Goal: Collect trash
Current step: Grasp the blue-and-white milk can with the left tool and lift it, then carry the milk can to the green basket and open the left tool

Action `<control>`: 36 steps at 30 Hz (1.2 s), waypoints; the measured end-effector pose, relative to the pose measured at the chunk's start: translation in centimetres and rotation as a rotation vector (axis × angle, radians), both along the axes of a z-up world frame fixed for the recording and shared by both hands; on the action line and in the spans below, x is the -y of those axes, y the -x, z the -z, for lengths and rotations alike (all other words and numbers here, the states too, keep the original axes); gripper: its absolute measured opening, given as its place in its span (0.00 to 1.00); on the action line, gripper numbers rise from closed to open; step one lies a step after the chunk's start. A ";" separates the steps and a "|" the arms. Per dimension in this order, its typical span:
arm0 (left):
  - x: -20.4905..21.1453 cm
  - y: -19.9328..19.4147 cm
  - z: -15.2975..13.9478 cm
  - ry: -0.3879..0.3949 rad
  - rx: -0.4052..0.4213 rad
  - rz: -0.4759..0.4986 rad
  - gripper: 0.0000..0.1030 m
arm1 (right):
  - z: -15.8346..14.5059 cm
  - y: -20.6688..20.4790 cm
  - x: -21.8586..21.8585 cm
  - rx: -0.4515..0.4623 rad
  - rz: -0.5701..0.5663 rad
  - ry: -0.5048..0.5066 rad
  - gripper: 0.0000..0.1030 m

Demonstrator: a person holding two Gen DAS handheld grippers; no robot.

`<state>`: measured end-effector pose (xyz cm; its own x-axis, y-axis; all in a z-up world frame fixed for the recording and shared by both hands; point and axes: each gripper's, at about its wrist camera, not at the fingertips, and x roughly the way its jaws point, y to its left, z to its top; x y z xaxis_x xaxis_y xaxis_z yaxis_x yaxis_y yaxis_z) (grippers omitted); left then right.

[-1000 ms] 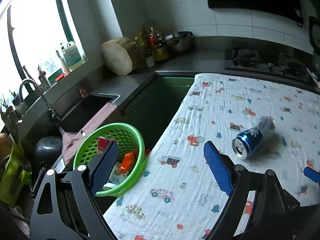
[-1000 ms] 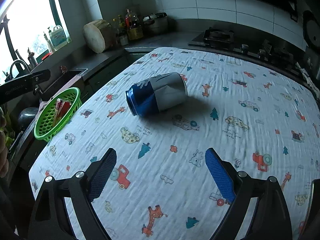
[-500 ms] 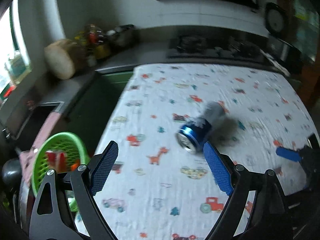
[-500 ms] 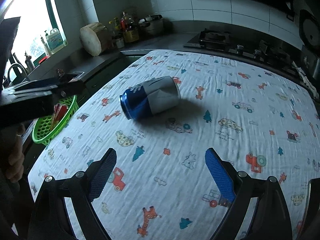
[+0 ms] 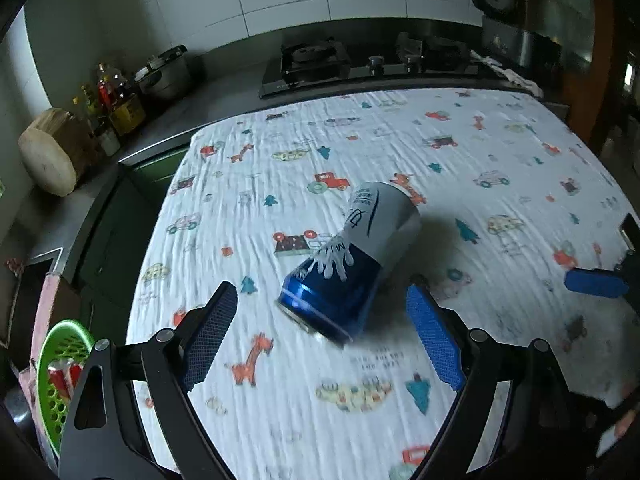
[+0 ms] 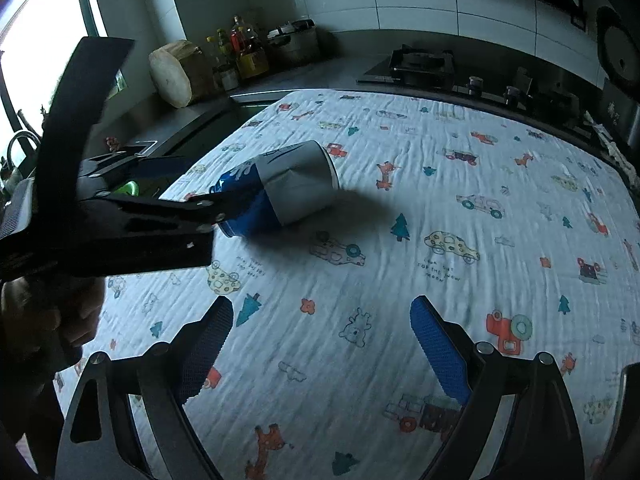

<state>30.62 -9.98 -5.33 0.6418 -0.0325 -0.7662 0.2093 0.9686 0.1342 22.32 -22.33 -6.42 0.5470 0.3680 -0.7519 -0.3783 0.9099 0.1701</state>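
A blue and silver drink can lies on its side on the cartoon-print cloth over the table. My left gripper is open, and the can's blue end sits between its fingertips, not clamped. The can also shows in the right wrist view, partly hidden behind the left gripper's black body. My right gripper is open and empty, hovering over the cloth nearer than the can. A green basket with red trash inside sits off the table's left edge.
A dark counter runs behind the table with a gas stove, a pot, bottles and a round wooden block. A sink lies to the left under the window.
My left gripper swung right, away from the green basket, and closed in on the can until its blue end lies between the open fingers. My right gripper stayed nearly still.
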 end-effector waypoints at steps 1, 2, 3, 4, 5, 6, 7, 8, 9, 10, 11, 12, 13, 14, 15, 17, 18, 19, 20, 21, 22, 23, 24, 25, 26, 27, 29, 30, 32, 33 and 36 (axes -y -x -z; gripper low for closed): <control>0.1 -0.4 0.4 0.006 -0.004 0.012 0.80 | 0.2 -0.2 0.0 -0.003 0.000 0.000 0.85; 0.1 -0.7 0.6 0.008 -0.009 0.019 0.79 | 0.3 -0.3 0.0 -0.006 0.000 -0.002 0.85; 0.2 -1.0 0.8 0.013 -0.013 0.028 0.78 | 0.4 -0.5 0.0 -0.008 0.001 -0.005 0.85; 0.2 -1.2 0.9 0.018 -0.015 0.035 0.76 | 0.5 -0.7 0.1 -0.010 0.001 -0.006 0.85; 0.2 -1.4 1.1 0.025 -0.021 0.041 0.74 | 0.6 -0.9 0.1 -0.013 0.002 -0.006 0.85; 0.2 -1.7 1.3 0.032 -0.029 0.048 0.70 | 0.7 -1.0 0.1 -0.015 0.002 -0.006 0.85; 0.2 -2.0 1.6 0.041 -0.043 0.054 0.67 | 0.8 -1.1 0.1 -0.017 0.002 -0.006 0.85; 0.3 -2.2 1.8 0.044 -0.042 0.053 0.66 | 0.9 -1.2 0.1 -0.019 0.002 -0.007 0.85; 0.2 -2.2 1.8 0.051 -0.034 0.055 0.64 | 1.0 -1.4 0.1 -0.021 0.002 -0.006 0.85; 0.2 -2.3 1.8 0.059 -0.030 0.062 0.63 | 1.1 -1.4 0.1 -0.022 0.002 -0.005 0.85; 0.3 -2.2 1.8 0.062 -0.026 0.066 0.60 | 1.2 -1.5 0.1 -0.023 0.003 -0.006 0.85; 0.3 -2.2 1.9 0.064 -0.025 0.075 0.59 | 1.2 -1.6 0.1 -0.026 0.004 -0.006 0.85; 0.3 -2.2 1.9 0.062 -0.023 0.080 0.59 | 1.3 -1.6 0.1 -0.029 0.005 -0.006 0.85; 0.4 -2.0 1.9 0.055 -0.020 0.086 0.59 | 1.4 -1.7 0.0 -0.030 0.006 -0.005 0.85; 0.4 -1.9 1.9 0.051 -0.017 0.089 0.58 | 1.4 -1.6 0.0 -0.030 0.007 -0.006 0.85; 0.3 -1.7 1.8 0.054 -0.019 0.089 0.58 | 1.5 -1.6 -0.1 -0.035 0.008 -0.010 0.85; 0.2 -1.6 1.7 0.057 -0.022 0.090 0.57 | 1.5 -1.6 -0.2 -0.035 0.007 -0.010 0.85; 0.2 -1.5 1.7 0.059 -0.024 0.090 0.57 | 1.5 -1.6 -0.3 -0.034 0.005 -0.008 0.85; 0.0 -1.4 1.6 0.058 -0.024 0.087 0.57 | 1.5 -1.5 -0.4 -0.033 0.004 -0.008 0.85; -0.1 -1.3 1.6 0.058 -0.024 0.084 0.57 | 1.5 -1.5 -0.5 -0.033 0.002 -0.010 0.85; -0.3 -1.1 1.5 0.063 -0.025 0.080 0.57 | 1.4 -1.5 -0.6 -0.032 0.000 -0.012 0.85; -0.6 -0.9 1.4 0.066 -0.026 0.078 0.57 | 1.3 -1.4 -0.7 -0.029 -0.003 -0.012 0.85; -0.8 -0.8 1.3 0.069 -0.026 0.074 0.57 | 1.2 -1.4 -0.8 -0.027 -0.005 -0.012 0.85; -1.0 -0.6 1.2 0.070 -0.026 0.070 0.57 | 1.2 -1.3 -0.9 -0.025 -0.005 -0.012 0.85; -1.3 -0.4 1.1 0.072 -0.027 0.065 0.57 | 1.1 -1.2 -1.0 -0.024 -0.005 -0.016 0.85; -1.6 -0.2 0.9 0.076 -0.029 0.062 0.57 | 1.1 -1.2 -1.1 -0.025 -0.007 -0.019 0.85; -2.2 0.5 0.7 0.082 -0.033 0.056 0.56 | 1.1 -1.0 -1.5 -0.023 -0.012 -0.016 0.82; -2.5 0.9 0.5 0.080 -0.032 0.053 0.56 | 1.1 -1.0 -1.8 -0.024 -0.016 -0.018 0.82; -3.5 1.9 0.2 0.078 -0.022 0.042 0.56 | 1.1 -0.8 -2.4 -0.027 -0.025 -0.024 0.82; -3.9 2.1 0.1 0.078 -0.021 0.036 0.56 | 1.1 -0.6 -2.7 -0.026 -0.032 -0.022 0.82; -5.8 3.5 -0.3 0.095 -0.019 0.003 0.56 | 1.1 -0.1 -3.9 -0.025 -0.052 -0.021 0.78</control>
